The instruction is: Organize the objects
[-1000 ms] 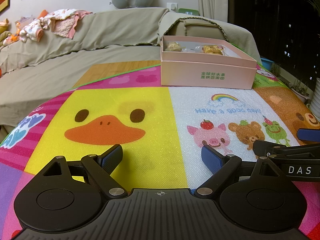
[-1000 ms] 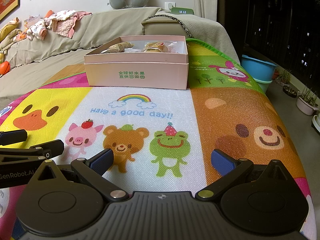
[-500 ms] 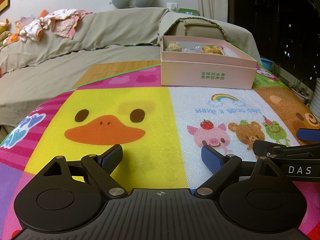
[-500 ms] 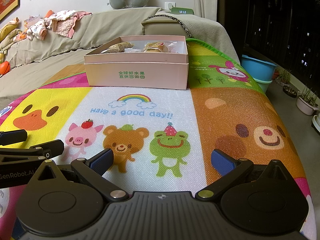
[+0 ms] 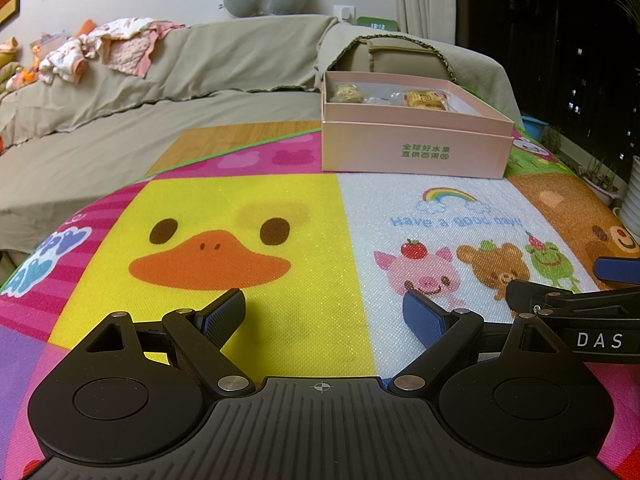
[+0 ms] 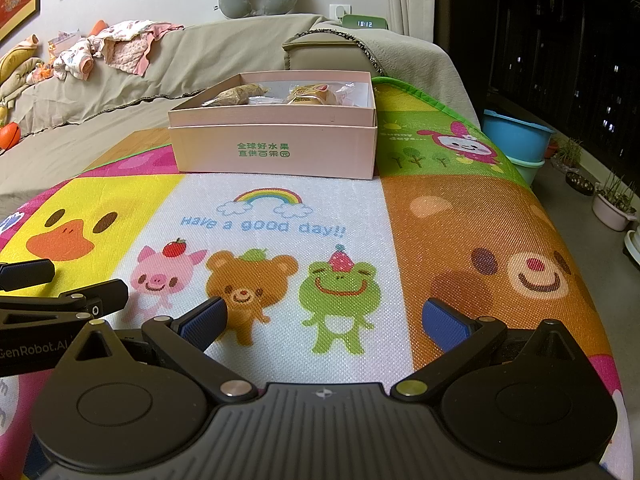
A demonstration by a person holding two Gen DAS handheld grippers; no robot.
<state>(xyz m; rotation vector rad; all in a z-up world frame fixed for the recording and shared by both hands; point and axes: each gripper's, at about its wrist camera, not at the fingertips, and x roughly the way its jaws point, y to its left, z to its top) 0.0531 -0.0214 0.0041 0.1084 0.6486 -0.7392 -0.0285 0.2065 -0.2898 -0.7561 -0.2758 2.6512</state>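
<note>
Green Chinese print sits on the front wall of the pink box (image 6: 272, 151), two lines reading 全球好水果 and 直供百果园. On the play mat (image 6: 264, 216), just near of the box, blue letters under a rainbow say "Have a good day!!", and the far right green panel reads "Sunny days...". The right gripper (image 5: 599, 340) carries "DAS", the left gripper (image 6: 28, 350) "GenRobot.AI". Far back, the green clock (image 6: 364, 23) shows 18:12.

Pink box (image 6: 276, 152) contents perhaps snacks, partly hidden.

no visible change, scene unmoved
</note>
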